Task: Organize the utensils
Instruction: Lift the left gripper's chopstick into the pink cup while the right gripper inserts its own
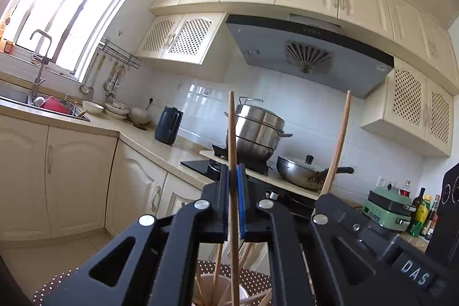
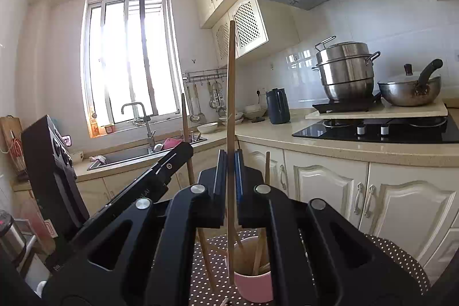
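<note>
We hold two grippers level above a dotted tablecloth (image 2: pixel 401 257). The left gripper (image 1: pixel 233 171) is clamped on one wooden chopstick (image 1: pixel 231 128), which stands nearly upright between its blue pads. The right gripper (image 2: pixel 229 159) is likewise clamped on a second chopstick (image 2: pixel 231 82), also close to vertical. Each wrist view also shows the other gripper beside it with its stick raised.

Below the right gripper stands a pink cup (image 2: pixel 254 287) that already contains several chopsticks; the lower tip of the held stick hangs at about the cup's left rim, and we cannot tell whether it is inside or just outside. Below the left gripper a pale cup (image 1: pixel 213 290) also holds a number of sticks. Whether this is the same cup we cannot tell.

We judge the task to be well under way: a share of the chopsticks is collected in a cup, while two remain in the grippers. What is left, as far as we can see, is to place these two. Any further loose utensils are not visible.
</note>
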`<state>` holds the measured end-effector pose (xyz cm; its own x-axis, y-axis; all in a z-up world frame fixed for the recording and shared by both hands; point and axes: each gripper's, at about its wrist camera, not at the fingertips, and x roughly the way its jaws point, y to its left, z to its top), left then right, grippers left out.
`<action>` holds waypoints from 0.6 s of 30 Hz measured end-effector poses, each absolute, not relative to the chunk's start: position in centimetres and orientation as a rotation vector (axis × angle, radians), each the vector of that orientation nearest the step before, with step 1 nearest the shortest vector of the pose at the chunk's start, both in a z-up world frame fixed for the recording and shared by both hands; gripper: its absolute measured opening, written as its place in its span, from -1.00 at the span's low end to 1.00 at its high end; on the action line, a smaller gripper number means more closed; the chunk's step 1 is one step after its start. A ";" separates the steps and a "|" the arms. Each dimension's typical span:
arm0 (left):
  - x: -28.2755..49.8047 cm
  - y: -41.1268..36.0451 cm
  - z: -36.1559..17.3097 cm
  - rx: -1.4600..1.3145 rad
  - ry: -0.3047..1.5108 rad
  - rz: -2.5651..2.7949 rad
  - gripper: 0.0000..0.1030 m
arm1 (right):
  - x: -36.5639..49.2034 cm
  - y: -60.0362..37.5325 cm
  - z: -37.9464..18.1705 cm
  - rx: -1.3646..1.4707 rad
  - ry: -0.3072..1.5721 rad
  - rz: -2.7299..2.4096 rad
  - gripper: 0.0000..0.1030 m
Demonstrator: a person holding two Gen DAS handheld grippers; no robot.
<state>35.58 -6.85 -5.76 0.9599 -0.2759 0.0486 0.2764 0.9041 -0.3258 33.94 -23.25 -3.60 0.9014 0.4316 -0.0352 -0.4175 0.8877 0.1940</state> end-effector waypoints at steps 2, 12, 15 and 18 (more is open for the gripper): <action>35.9 -7.3 -5.9 -0.316 -0.023 -0.261 -0.90 | 34.4 -23.2 -3.9 0.181 0.072 0.431 -0.89; 37.8 -8.6 -7.2 -0.311 -0.052 -0.189 -0.89 | 36.1 -22.9 -5.5 0.132 0.051 0.409 -0.89; 38.0 -8.9 -7.4 -0.294 -0.058 -0.178 -0.89 | 36.4 -23.0 -6.1 0.132 0.061 0.414 -0.89; 38.2 -9.1 -7.8 -0.274 -0.053 -0.174 -0.89 | 36.7 -23.2 -6.5 0.141 0.077 0.426 -0.89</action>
<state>38.20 -9.07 -7.77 0.9835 -0.1640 0.0758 0.1784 0.9478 -0.2642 36.67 -23.21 -6.52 0.9078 0.4169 -0.0450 -0.4062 0.9010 0.1526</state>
